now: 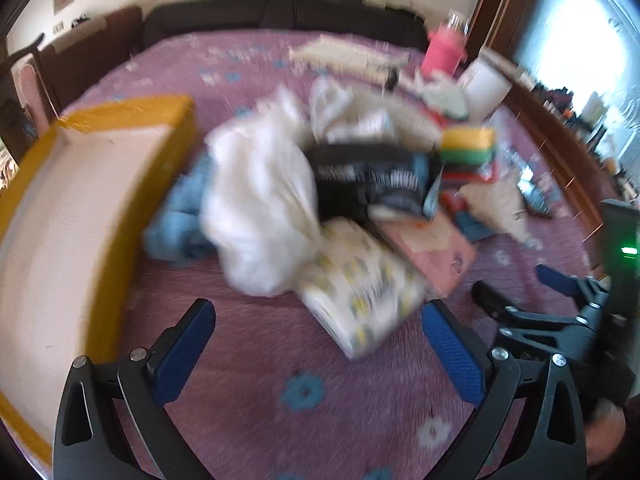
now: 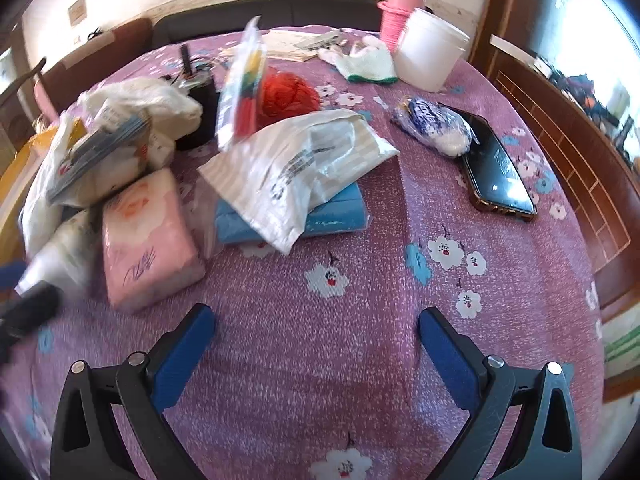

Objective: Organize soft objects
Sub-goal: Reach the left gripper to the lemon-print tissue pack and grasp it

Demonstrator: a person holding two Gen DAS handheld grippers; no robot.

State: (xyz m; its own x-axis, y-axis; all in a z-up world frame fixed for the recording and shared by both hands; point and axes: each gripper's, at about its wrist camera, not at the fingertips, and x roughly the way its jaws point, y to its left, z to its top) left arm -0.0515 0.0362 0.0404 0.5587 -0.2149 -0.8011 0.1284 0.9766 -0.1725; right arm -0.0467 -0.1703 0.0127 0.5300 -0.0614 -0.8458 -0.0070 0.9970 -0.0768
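Basically both tools gape empty; the yellow-patterned tissue pack (image 1: 362, 300) lies just ahead of the left tool (image 1: 316, 350), long axis diagonal toward its right finger, so left's nearer than the right tool (image 2: 316, 350).

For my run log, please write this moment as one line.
left gripper: open, empty | right gripper: open, empty | soft items piled on purple cloth | yellow box at left | nothing grasped yet

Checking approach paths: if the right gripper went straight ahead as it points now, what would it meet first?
Likely the white plastic bag lying on the blue pack; the right gripper is open, with only bare tablecloth before that. Depth is uncertain.
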